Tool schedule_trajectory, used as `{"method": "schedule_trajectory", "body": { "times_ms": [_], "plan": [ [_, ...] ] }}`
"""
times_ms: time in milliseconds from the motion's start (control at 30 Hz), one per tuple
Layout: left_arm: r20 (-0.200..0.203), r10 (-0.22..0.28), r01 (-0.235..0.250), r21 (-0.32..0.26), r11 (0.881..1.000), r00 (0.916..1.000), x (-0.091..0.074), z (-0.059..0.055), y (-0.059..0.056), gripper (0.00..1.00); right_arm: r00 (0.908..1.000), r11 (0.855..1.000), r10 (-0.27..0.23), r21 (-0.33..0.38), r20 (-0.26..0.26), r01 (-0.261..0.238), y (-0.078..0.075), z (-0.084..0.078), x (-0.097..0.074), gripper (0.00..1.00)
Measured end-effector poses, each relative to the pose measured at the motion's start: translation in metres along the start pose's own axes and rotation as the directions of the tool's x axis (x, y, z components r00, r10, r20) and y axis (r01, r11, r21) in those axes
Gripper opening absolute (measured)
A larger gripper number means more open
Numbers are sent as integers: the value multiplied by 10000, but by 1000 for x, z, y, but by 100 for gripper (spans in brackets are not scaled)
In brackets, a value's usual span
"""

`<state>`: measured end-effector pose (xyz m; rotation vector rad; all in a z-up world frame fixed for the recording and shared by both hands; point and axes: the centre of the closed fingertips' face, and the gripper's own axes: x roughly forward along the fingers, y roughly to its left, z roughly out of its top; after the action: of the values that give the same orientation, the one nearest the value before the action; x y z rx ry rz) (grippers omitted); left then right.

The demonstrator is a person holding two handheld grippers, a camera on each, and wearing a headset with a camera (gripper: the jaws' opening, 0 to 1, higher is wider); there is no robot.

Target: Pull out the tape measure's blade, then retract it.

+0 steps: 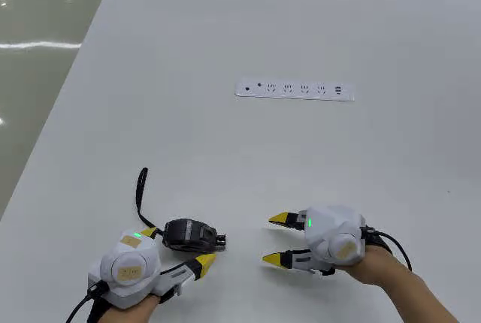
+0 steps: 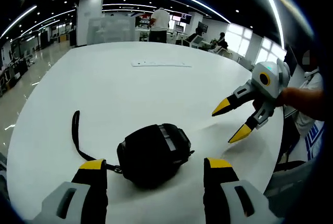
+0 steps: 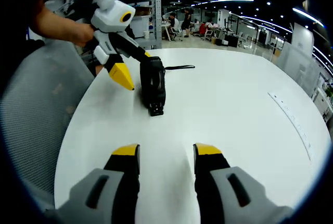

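While tape measure lies between wide-open left fingers, right fingers open, empty

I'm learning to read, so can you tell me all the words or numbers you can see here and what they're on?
None can be read.
Black tape measure: no legible label.
Long white power strip: markings too small to read.

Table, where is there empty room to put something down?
Lots of bare table lies between the power strip and the tape measure, and beyond the strip too. It is crowded near the front edge, where the left gripper straddles the tape measure and the right gripper points at it.
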<state>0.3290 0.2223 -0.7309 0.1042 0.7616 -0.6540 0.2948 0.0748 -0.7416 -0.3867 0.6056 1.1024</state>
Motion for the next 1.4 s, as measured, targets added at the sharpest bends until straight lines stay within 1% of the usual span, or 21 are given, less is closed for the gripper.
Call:
{"method": "schedule_trajectory", "body": {
  "times_ms": [100,200,333,467,567,600,667,767,933,1067,1100,1167,1200,1233,1300,1367,1400],
  "plan": [
    [-109,-84,86,257,9996,9999,-2,-6,3,74,9998,9997,-188,163,-13,188,0,-5,-8,43],
    [-108,-242,247,432,9988,9996,-6,-10,4,74,9994,9989,-357,296,24,356,1,-9,-15,46],
    [65,-590,583,801,9951,9982,-11,-13,5,75,9979,9969,-642,461,76,638,2,-14,-26,50],
    [231,-899,869,1080,9903,9957,-14,-14,5,75,9966,9948,-807,645,192,793,4,-18,-34,52],
    [350,-1236,1174,1440,9826,9917,-16,-14,2,76,9944,9920,-1028,760,232,1008,6,-21,-41,55],
    [403,-1304,1232,1482,9813,9906,-17,-13,1,77,9939,9909,-1070,847,280,1043,7,-22,-42,56],
    [580,-1569,1462,1567,9768,9859,-19,-11,-2,78,9932,9897,-1117,934,315,1083,10,-26,-45,58],
    [655,-1785,1637,1866,9687,9818,-21,-11,-5,79,9913,9870,-1273,1033,331,1233,14,-31,-51,60],
    [739,-2149,1941,2221,9555,9738,-26,-15,-9,82,9857,9808,-1594,1223,554,1518,18,-34,-61,64],
    [851,-2362,2100,2409,9476,9680,-31,-17,-9,85,9823,9759,-1752,1432,657,1644,23,-38,-67,67],
    [826,-2404,2138,2471,9451,9672,-31,-18,-10,86,9817,9746,-1785,1489,670,1670,24,-39,-68,68],
    [825,-2543,2248,2652,9376,9636,-33,-20,-11,87,9796,9718,-1865,1603,752,1727,26,-40,-70,69],
    [825,-2598,2295,2690,9354,9621,-33,-21,-11,88,9788,9712,-1886,1629,799,1739,28,-40,-71,70],
    [853,-2712,2398,2696,9326,9587,-34,-22,-12,89,9767,9696,-1960,1659,875,1798,29,-41,-72,72],
    [882,-2831,2511,2672,9303,9550,-36,-23,-13,90,9736,9657,-2053,1822,998,1850,32,-41,-73,75],
    [932,-2892,2546,2744,9273,9527,-37,-25,-12,92,9718,9640,-2106,1874,1063,1884,35,-42,-74,76],
    [929,-2920,2559,2828,9244,9519,-38,-26,-12,93,9695,9614,-2177,1962,1129,1930,36,-43,-75,77]
  ]
}}
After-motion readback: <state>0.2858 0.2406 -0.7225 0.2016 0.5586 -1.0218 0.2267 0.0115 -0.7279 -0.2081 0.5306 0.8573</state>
